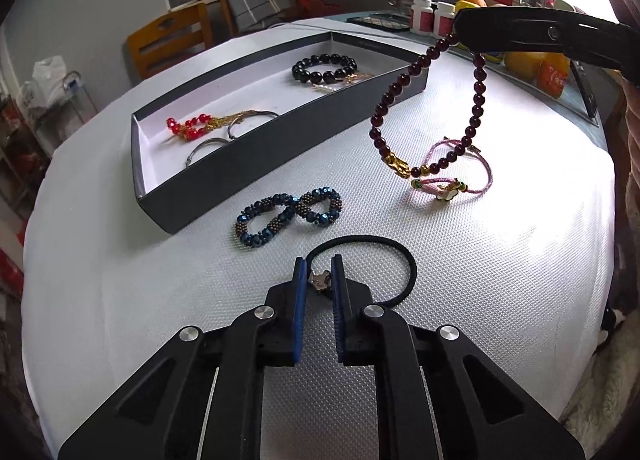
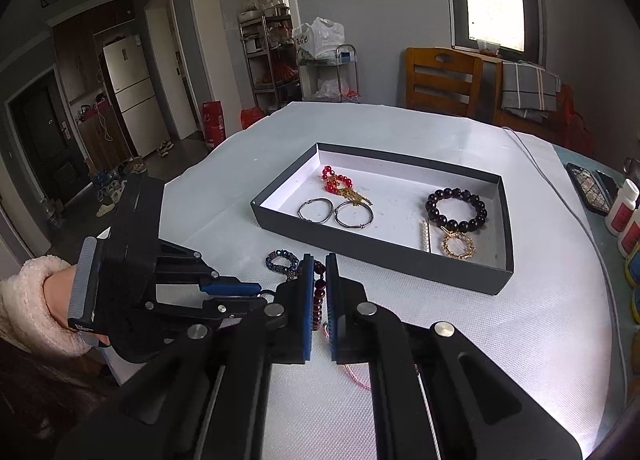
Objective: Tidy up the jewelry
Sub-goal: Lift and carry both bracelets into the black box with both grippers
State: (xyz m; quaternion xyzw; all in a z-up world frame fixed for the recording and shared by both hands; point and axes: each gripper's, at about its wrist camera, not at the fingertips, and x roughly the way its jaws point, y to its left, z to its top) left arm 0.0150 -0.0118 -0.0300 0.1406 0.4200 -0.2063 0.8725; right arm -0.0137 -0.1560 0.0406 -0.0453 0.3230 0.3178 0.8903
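Observation:
My right gripper (image 2: 319, 264) is shut on a dark red bead bracelet (image 1: 478, 78) and holds it hanging above the table; the gripper shows in the left wrist view (image 1: 460, 26) at the upper right. My left gripper (image 1: 319, 264) is closed around the metal charm of a black hair tie (image 1: 404, 256) lying on the white mat. A blue bead bracelet (image 1: 288, 216) and a pink cord bracelet (image 1: 452, 184) lie on the mat. The dark tray (image 2: 360, 244) holds a black bead bracelet (image 2: 456, 210), red beads (image 2: 336, 180) and silver rings (image 2: 334, 212).
The tray also holds a gold ring clip (image 2: 458, 246) and a pearl pin (image 2: 426, 236). White bottles (image 1: 432, 14), fruit (image 1: 536, 64) and a phone (image 2: 588, 188) stand past the mat. A wooden chair (image 2: 440, 80) is at the far side.

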